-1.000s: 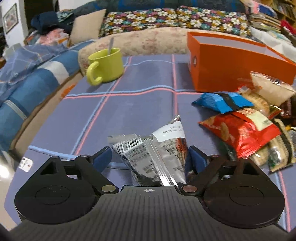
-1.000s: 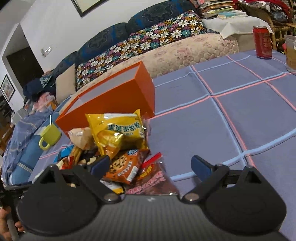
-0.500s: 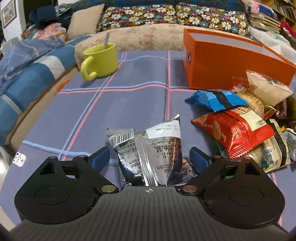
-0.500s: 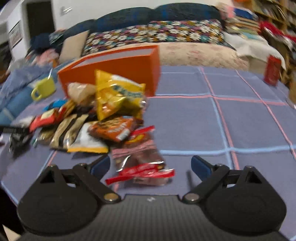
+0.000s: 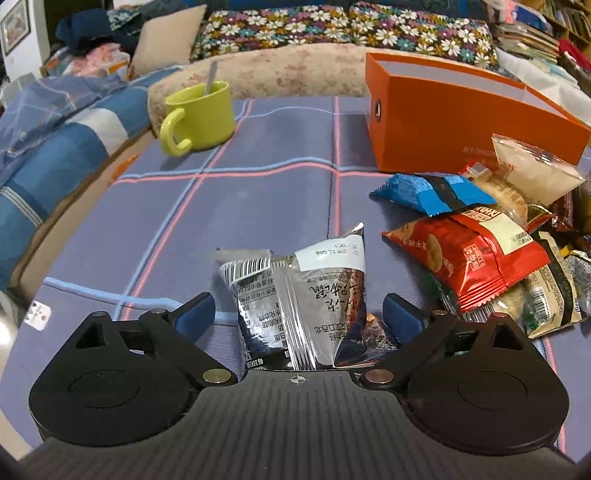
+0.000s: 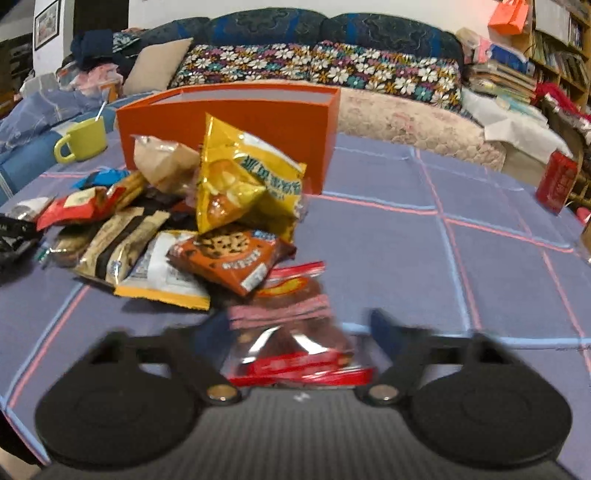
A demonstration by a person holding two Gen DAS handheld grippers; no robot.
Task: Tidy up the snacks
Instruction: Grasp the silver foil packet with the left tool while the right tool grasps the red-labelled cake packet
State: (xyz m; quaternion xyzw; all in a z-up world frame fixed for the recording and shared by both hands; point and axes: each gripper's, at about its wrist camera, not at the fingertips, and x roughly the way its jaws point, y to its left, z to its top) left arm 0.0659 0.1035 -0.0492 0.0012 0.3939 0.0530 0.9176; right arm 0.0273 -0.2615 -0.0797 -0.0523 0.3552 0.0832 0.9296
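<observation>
On a blue checked tablecloth (image 5: 258,206), the left wrist view shows the left gripper (image 5: 298,318) low in the foreground with its blue fingers (image 5: 195,316) spread apart, having just widened. Two silver packets (image 5: 299,295) lie between them, side by side and touching neither finger. Far left stands a green mug (image 5: 201,115) with a spoon (image 5: 210,78) in it. Far right stands an open orange box (image 5: 454,122). Near the box, on the right, lies a heap of snacks, with a blue packet (image 5: 432,194) on its far side and a red packet (image 5: 472,254) nearer. Behind the table runs a sofa with a floral cover (image 5: 343,33). From the right wrist view, which is blurred by motion, the right gripper (image 6: 295,332) sits at the near edge of the same heap. Its jaws have just been closing around a dark packet with red trim (image 6: 291,332), which lies between the fingers; whether the pads press on it cannot be told. Just beyond lie a brown cookie packet (image 6: 232,258) and an upright yellow bag (image 6: 240,184), with the orange box (image 6: 229,122) behind them. At the far right edge stands a red can (image 6: 556,182).
</observation>
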